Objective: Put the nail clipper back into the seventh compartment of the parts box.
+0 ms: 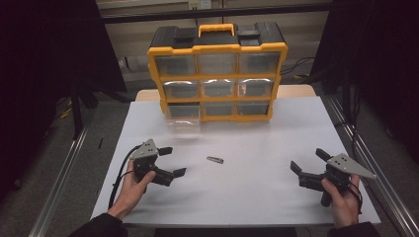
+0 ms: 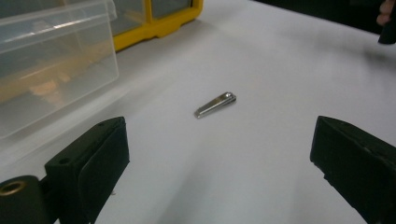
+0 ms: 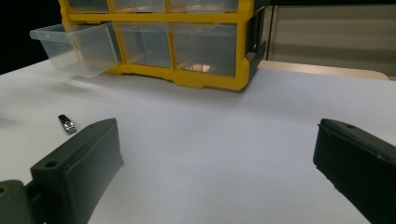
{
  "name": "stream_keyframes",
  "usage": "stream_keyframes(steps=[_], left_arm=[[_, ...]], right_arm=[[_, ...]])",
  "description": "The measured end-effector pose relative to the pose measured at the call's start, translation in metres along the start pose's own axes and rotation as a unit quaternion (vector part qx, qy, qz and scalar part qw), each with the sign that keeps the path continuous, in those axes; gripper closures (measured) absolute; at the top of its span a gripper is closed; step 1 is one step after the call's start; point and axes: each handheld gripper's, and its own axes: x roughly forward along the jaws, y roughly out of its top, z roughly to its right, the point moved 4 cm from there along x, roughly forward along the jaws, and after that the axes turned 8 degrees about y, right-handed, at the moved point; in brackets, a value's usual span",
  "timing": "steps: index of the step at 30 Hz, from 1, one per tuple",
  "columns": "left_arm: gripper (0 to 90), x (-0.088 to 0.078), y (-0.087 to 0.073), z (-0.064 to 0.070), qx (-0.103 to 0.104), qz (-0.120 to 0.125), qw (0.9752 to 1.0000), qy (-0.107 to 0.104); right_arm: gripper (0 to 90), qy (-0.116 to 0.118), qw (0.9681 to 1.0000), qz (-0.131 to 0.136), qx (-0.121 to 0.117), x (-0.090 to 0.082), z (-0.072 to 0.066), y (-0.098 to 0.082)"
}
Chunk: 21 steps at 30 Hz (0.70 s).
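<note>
1. small silver metal nail clipper [image 1: 215,160] lies flat on the white table [image 1: 257,197], mid-table, between the two grippers, touching neither.
2. left gripper [image 1: 172,161]: jaws spread wide, holding nothing, facing the clipper.
3. right gripper [image 1: 308,160]: jaws also wide apart, empty, well away from the clipper.
4. yellow-and-black organizer with clear plastic drawers [image 1: 217,74] stands at the far edge; bottom-left clear drawer [image 1: 183,114] is pulled out.

nail clipper [image 2: 215,104]: shiny metal | drawer [image 2: 51,60]: clear glossy plastic | table [image 1: 276,143]: smooth matt white
</note>
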Motion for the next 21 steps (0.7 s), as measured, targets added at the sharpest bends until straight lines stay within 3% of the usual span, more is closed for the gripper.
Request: stream_keyframes(steps=[6,9,12,14,17,21], left_arm=[[3.6,0.01,0.003,0.004,0.014,-0.017,0.9995,-0.021],[3.2,0.016,0.009,0.008,0.016,-0.012,0.9989,-0.043],[4.4,0.019,0.014,0.01,0.031,-0.023,0.9983,-0.043],[5.1,0.023,0.018,0.013,0.025,-0.019,0.9983,-0.05],[5.2,0.031,0.021,0.014,0.044,-0.034,0.9969,-0.056],[5.5,0.039,0.025,0.017,0.051,-0.043,0.9957,-0.064]], right_arm=[[0.6,0.0,1.0,0.0,0.001,0.001,0.0,0.0],[0.6,0.0,1.0,-0.001,0.001,0.002,0.0,0.0],[0.6,0.003,1.0,-0.001,0.0,0.002,0.0,0.0],[0.6,0.002,1.0,0.0,0.0,0.002,-0.001,0.0],[0.6,0.002,1.0,-0.001,0.001,0.003,-0.001,0.001],[0.6,0.003,1.0,0.0,0.0,0.003,-0.001,0.001]])
